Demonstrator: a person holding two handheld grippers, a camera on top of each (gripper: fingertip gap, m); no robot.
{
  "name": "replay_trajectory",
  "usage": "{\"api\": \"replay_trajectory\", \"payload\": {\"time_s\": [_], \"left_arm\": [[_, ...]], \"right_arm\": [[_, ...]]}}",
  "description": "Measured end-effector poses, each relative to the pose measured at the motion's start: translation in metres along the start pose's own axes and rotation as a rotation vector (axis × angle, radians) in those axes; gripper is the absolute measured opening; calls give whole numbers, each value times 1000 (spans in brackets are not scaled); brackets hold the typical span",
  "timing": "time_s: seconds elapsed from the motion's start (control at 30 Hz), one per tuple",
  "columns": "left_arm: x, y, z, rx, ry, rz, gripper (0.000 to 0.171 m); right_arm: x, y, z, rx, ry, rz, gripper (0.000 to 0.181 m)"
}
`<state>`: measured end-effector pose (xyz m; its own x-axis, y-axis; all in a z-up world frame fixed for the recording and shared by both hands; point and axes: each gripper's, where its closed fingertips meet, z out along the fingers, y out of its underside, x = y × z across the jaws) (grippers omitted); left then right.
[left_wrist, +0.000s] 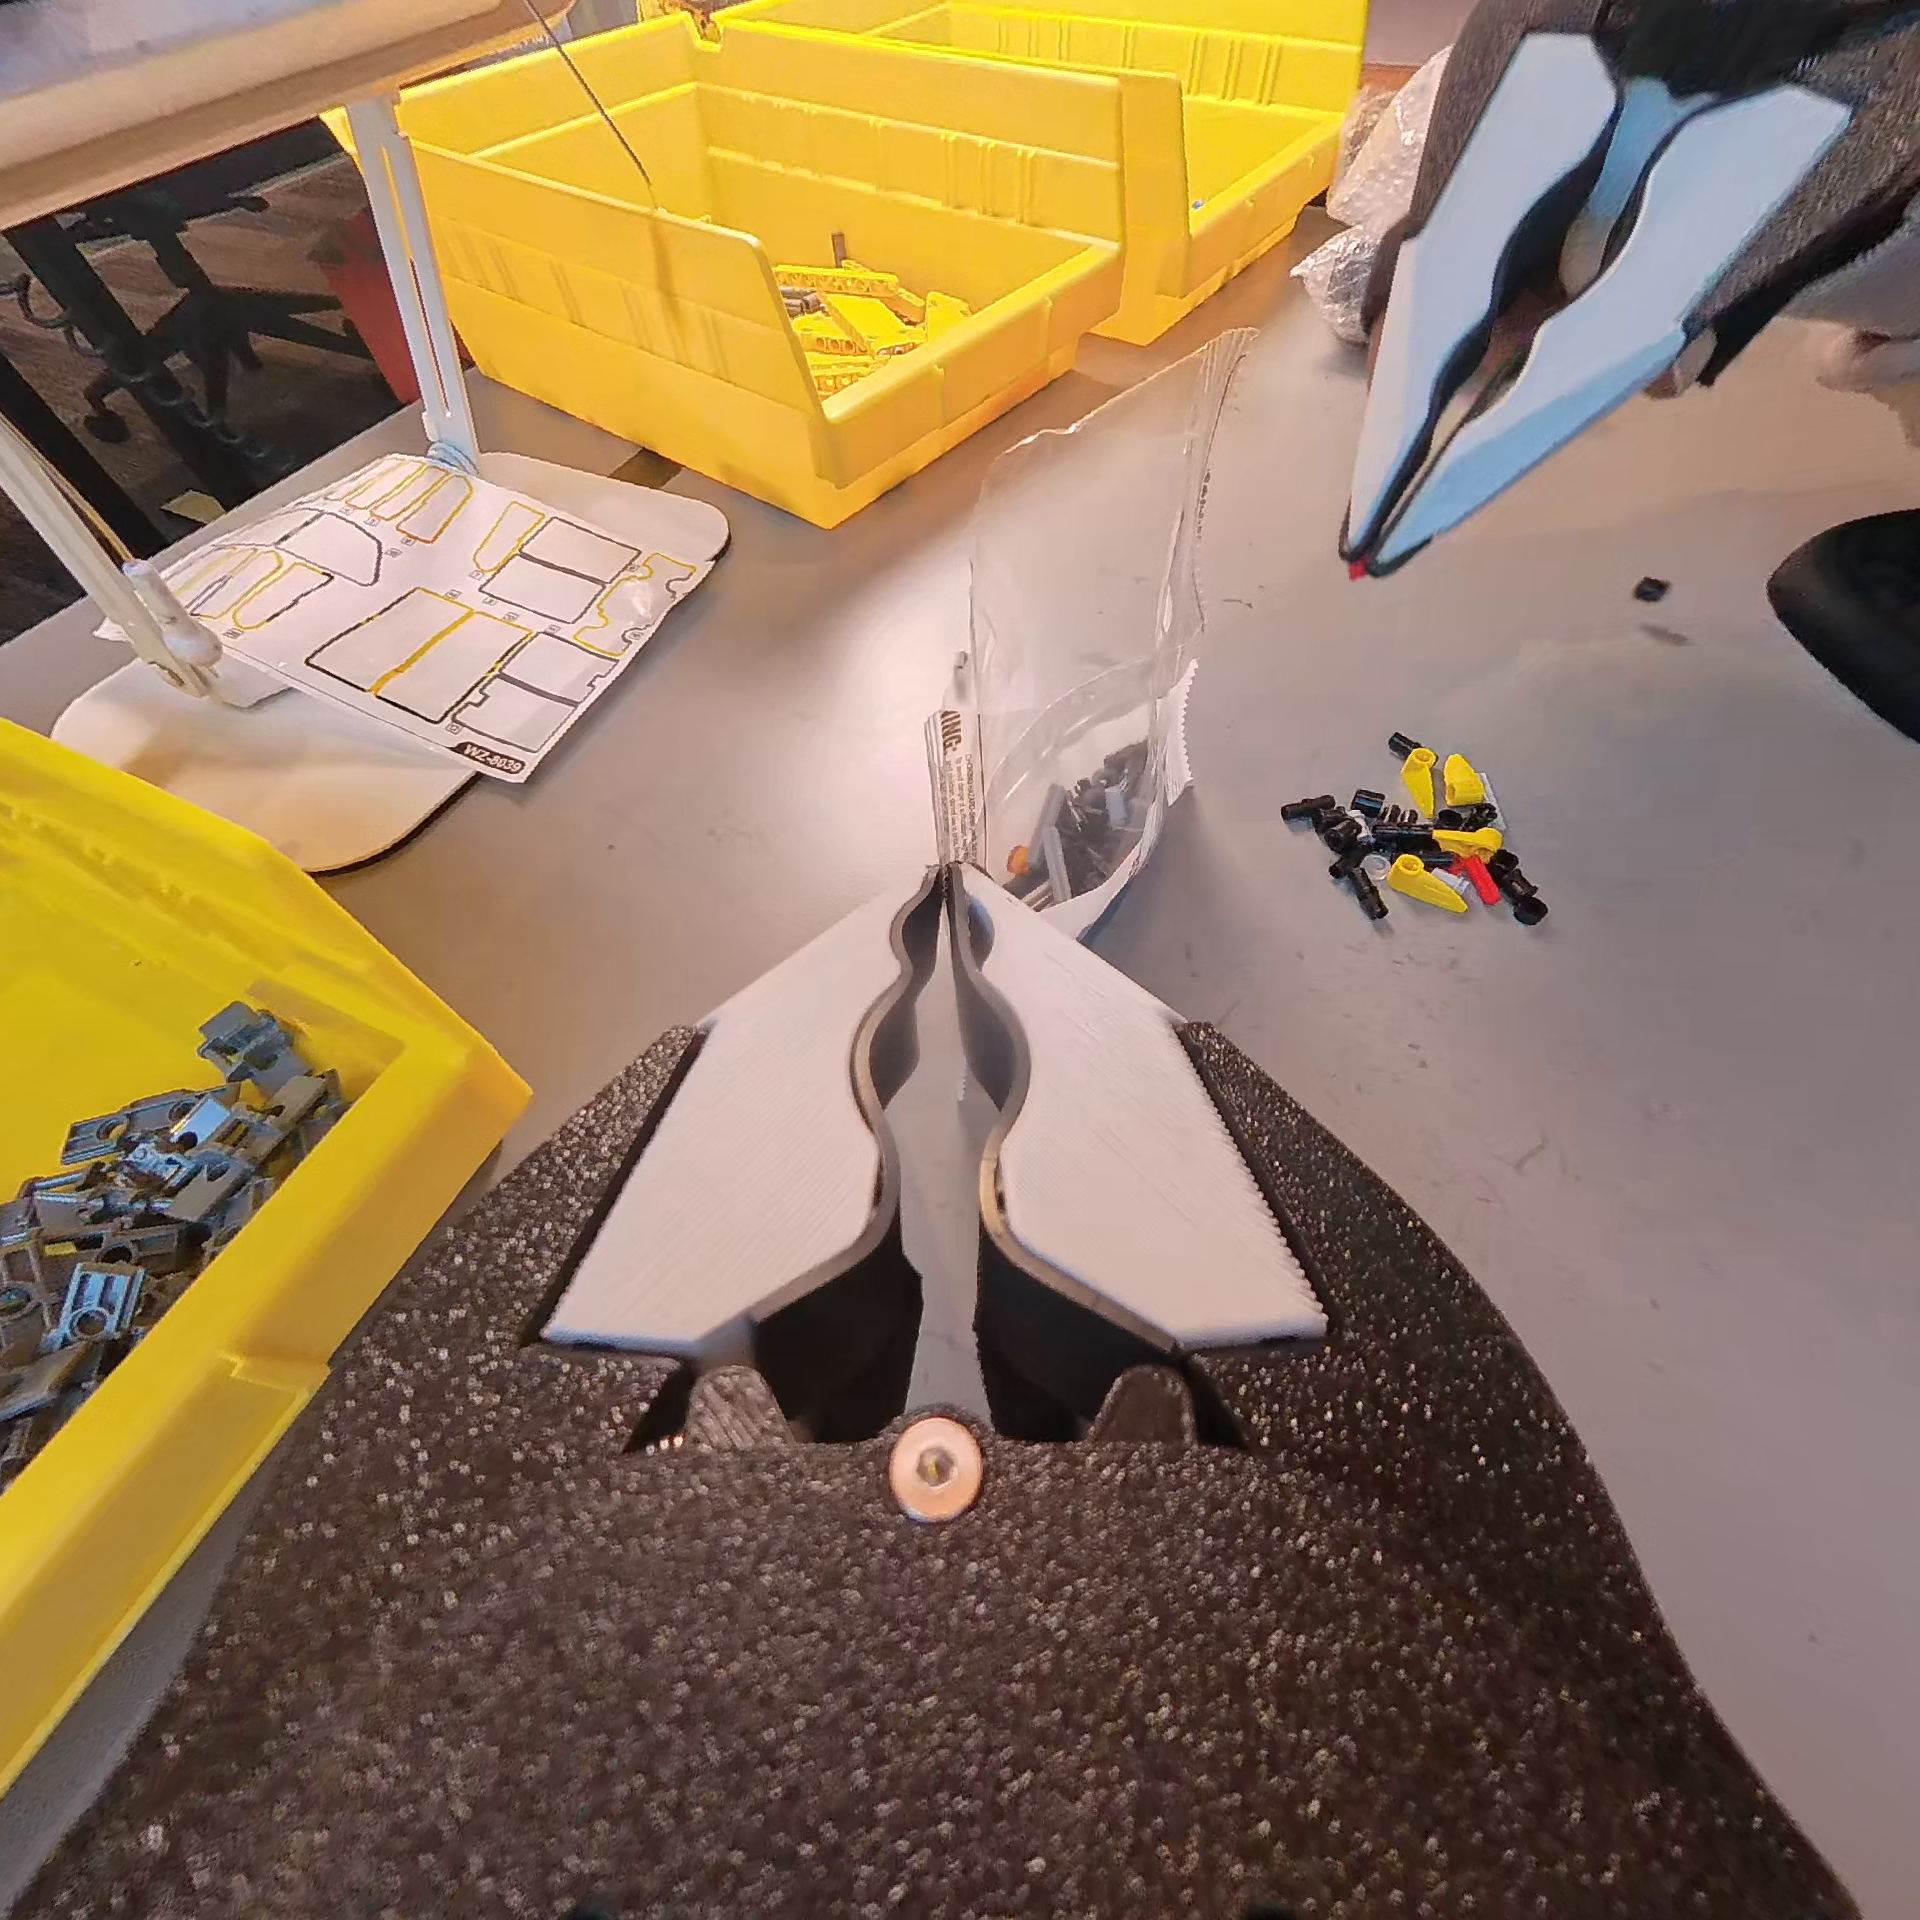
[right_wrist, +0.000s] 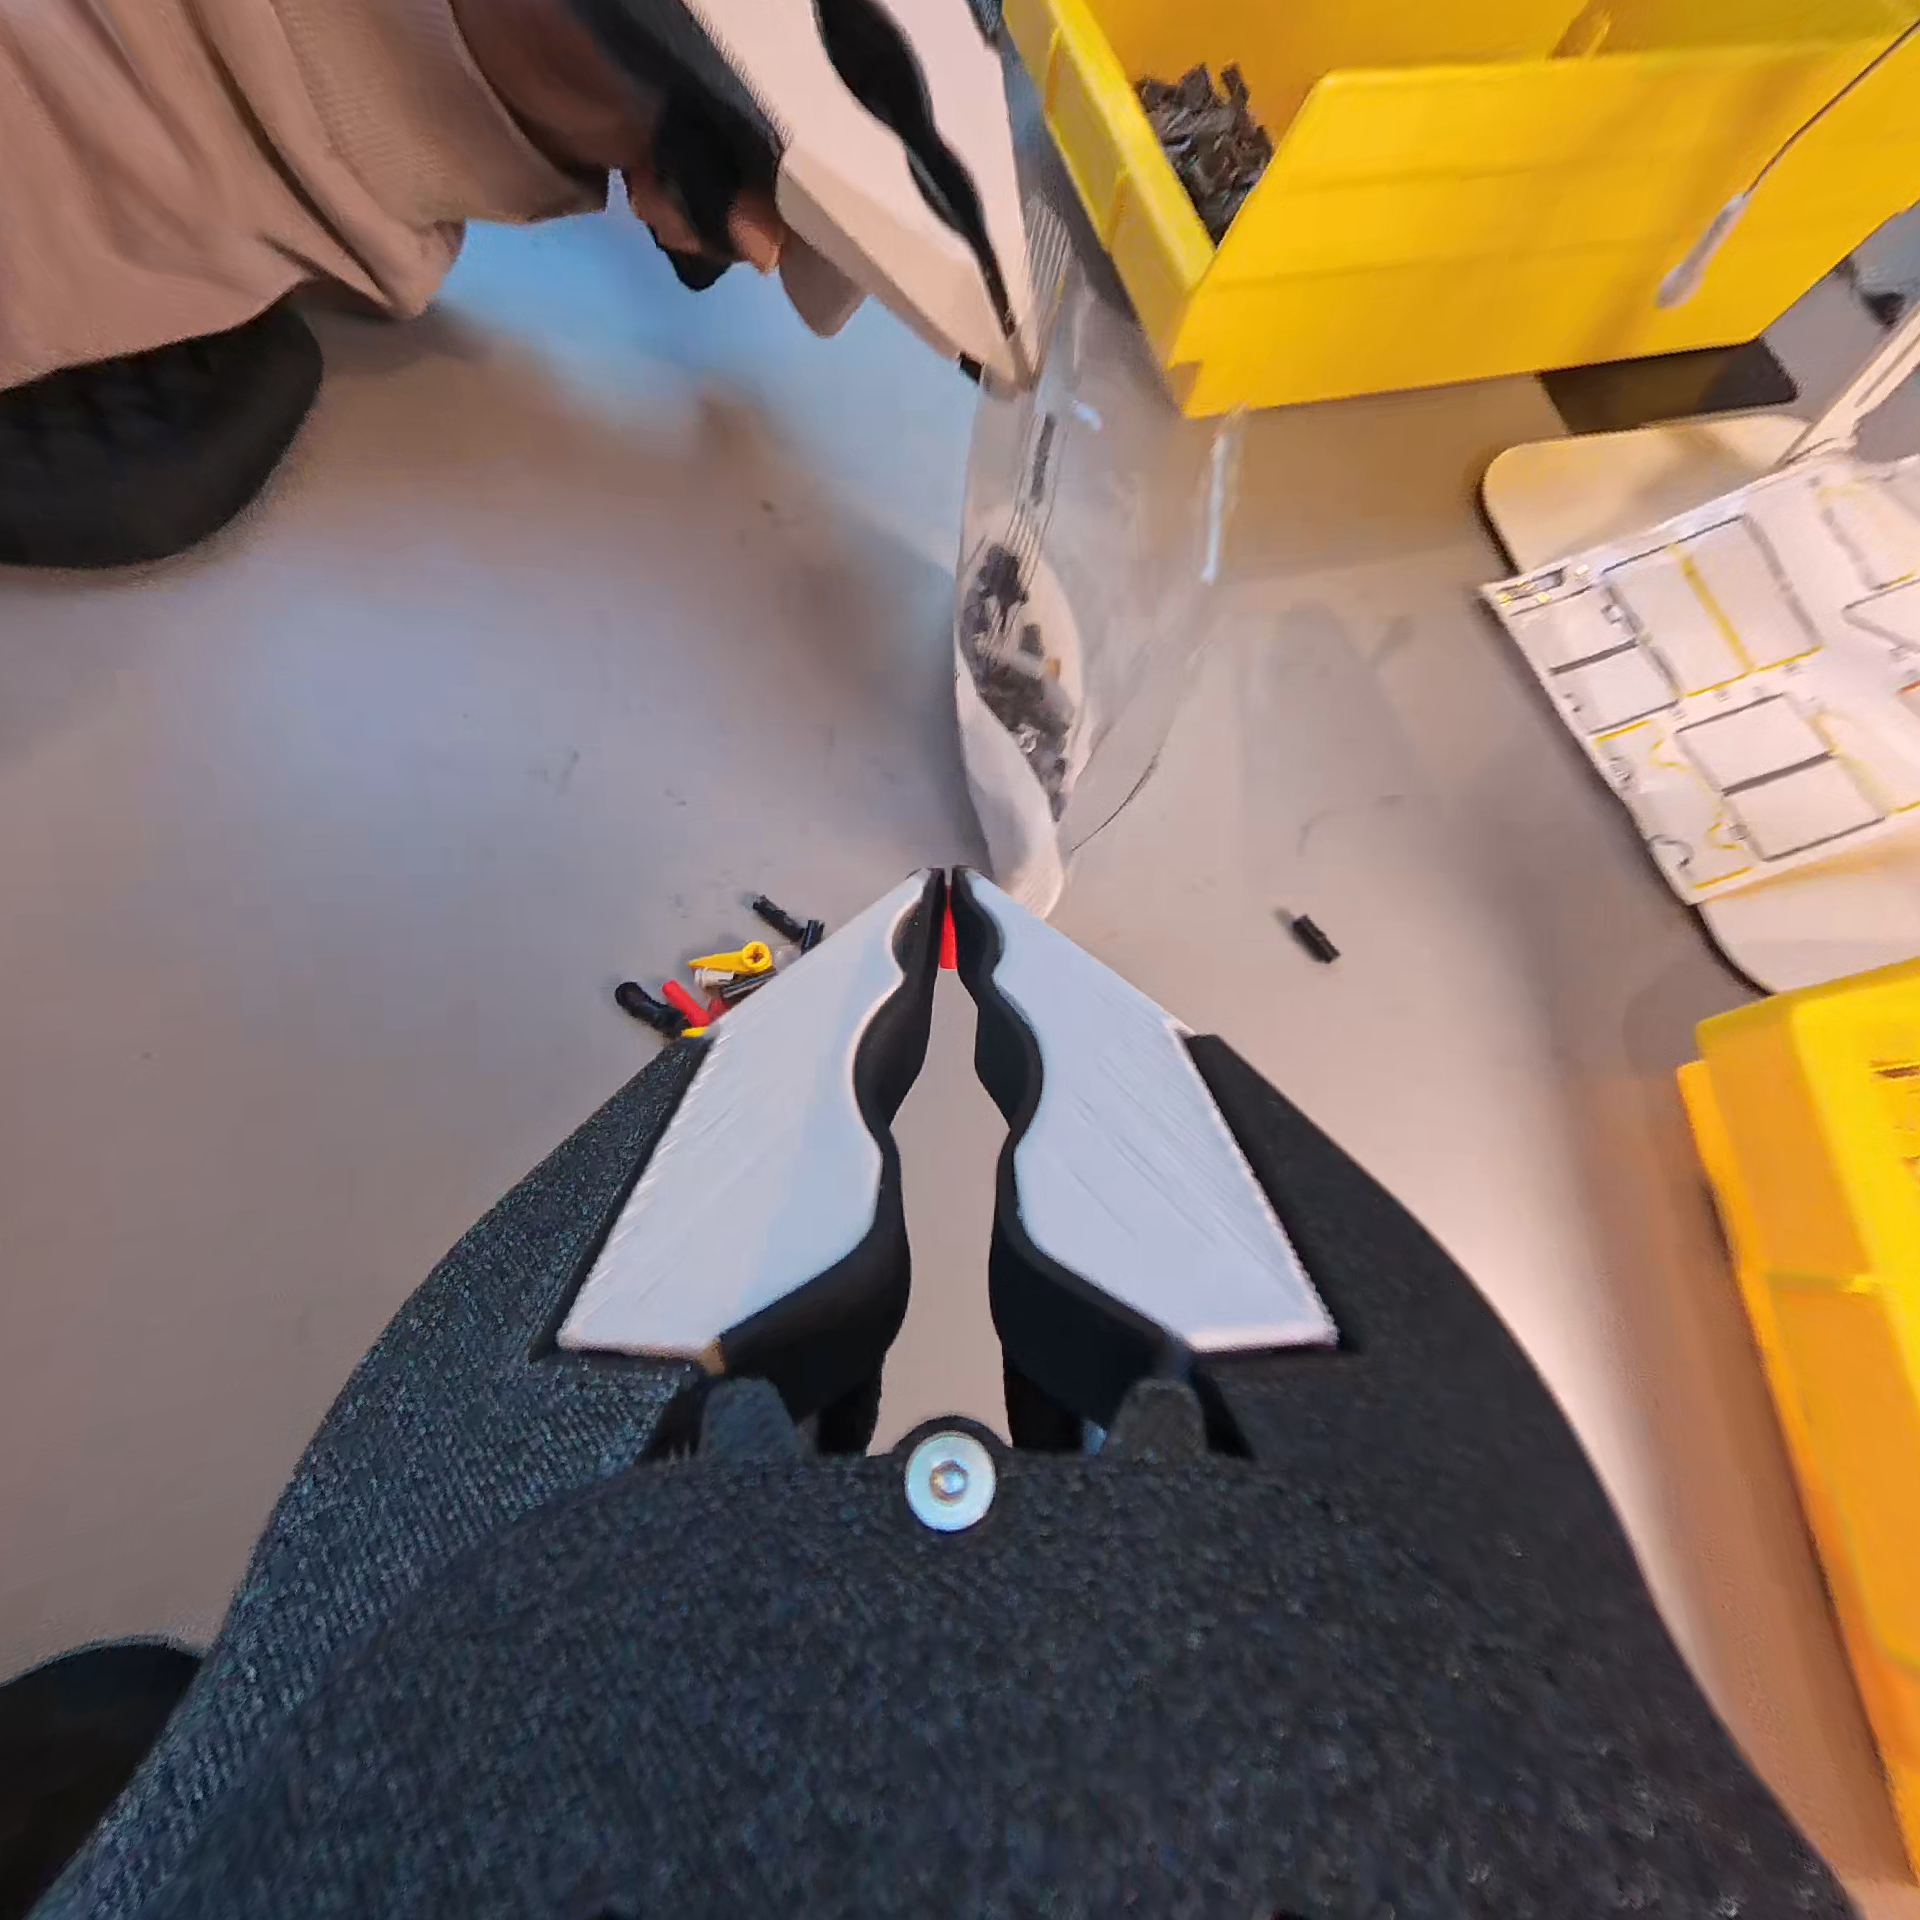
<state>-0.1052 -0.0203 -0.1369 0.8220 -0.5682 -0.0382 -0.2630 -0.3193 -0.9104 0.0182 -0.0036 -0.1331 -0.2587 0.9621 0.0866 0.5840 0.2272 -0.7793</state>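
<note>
My left gripper (left_wrist: 948, 875) is shut on the edge of a clear plastic bag (left_wrist: 1091, 644) that holds small black and grey parts; the bag stands upright on the grey table (left_wrist: 727, 831). My right gripper (right_wrist: 945, 875) is shut on a small red part (right_wrist: 948, 940), pinched between its pads. In the left wrist view it hangs at the upper right (left_wrist: 1363, 566), above the table, with the red part (left_wrist: 1355, 570) showing at its tips. A pile of small black, yellow and red parts (left_wrist: 1418, 831) lies right of the bag and shows left of my right gripper (right_wrist: 717, 977). The bag also shows in the right wrist view (right_wrist: 1060, 623).
Yellow bins stand at the back (left_wrist: 831, 260) and at the left with grey metal pieces (left_wrist: 156, 1143). A sticker sheet (left_wrist: 416, 603) lies on a white lamp base (left_wrist: 260, 769). A lone black part (right_wrist: 1314, 935) lies on the table. A person's sleeve (right_wrist: 208, 156) is at the upper left. The gap from one gripper's tips to the other's is roughly 12 cm.
</note>
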Motion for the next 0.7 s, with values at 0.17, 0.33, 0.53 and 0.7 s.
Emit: {"api": "replay_trajectory", "payload": {"time_s": [0.17, 0.33, 0.53, 0.7], "left_arm": [[-2, 1, -2, -7, -12, 5, 0], [-4, 2, -3, -6, -16, 0, 0], [-3, 1, -1, 6, -3, -3, 0], [-3, 1, -3, 1, -5, 4, 0]], "right_arm": [[33, -13, -8, 44, 100, 14, 1], [45, -31, -7, 171, 75, 83, 1], [36, -98, -8, 378, 8, 80, 1], [37, -101, 20, 300, 16, 11, 19]]}}
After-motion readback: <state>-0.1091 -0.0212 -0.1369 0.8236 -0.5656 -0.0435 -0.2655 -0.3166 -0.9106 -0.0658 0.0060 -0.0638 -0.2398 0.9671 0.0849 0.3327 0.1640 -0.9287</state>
